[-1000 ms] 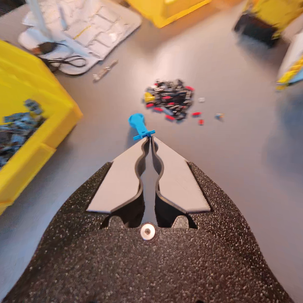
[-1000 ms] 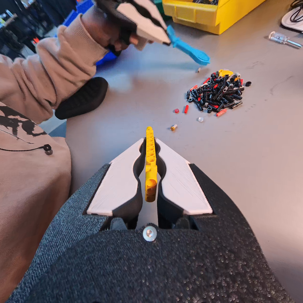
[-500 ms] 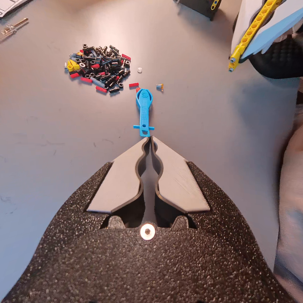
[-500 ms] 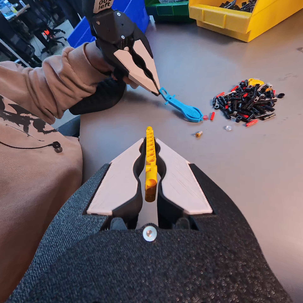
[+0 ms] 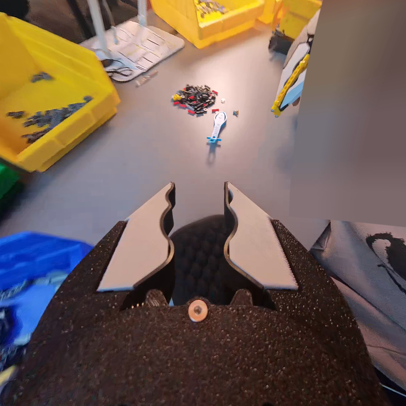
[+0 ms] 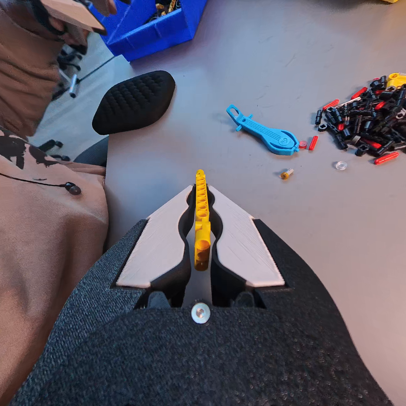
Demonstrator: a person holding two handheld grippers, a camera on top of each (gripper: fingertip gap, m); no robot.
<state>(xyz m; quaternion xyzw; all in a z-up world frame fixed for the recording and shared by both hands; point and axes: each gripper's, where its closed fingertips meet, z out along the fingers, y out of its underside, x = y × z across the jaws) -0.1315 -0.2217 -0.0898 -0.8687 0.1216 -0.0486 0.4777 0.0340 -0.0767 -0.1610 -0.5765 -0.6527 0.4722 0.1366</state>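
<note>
Left gripper [image 5: 199, 186]: fingers spread wide apart, nothing between them, held above the grey desk [image 5: 142, 153]. Black textured pad [image 5: 197, 246] lies directly below the gap, at the near edge of the desk.

Right gripper [image 6: 201, 189]: fingers clenched on a yellow perforated beam [image 6: 201, 211], which runs lengthwise along the gap, its far end jutting past the fingertips and its thicker near end hanging free between the finger bases. The same gripper and beam show at the right edge of the left wrist view, raised above the desk.

Blue lever tool [image 6: 267, 134]: flat on the desk, apart from both grippers, its broad rounded end toward the parts heap and its looped end toward the pad.

Parts heap [image 6: 369, 123]: small black, red and yellow pieces in a loose pile on the desk, just beyond the tool's broad end. Strays beside it: a red round stud and a short red pin touching or nearly touching the tool's tip, a clear round stud [image 6: 341, 165], a small yellow-and-white piece [image 6: 286, 174].

Yellow bin [image 5: 55, 105]: on the left of the desk, dark pieces inside. Second yellow bin [image 5: 208, 19]: at the far side.

Blue bin [image 6: 151, 28]: near the left desk edge, mixed parts inside.

Person's tan sleeve and garment [image 6: 44, 230]: at the left of the right wrist view.
</note>
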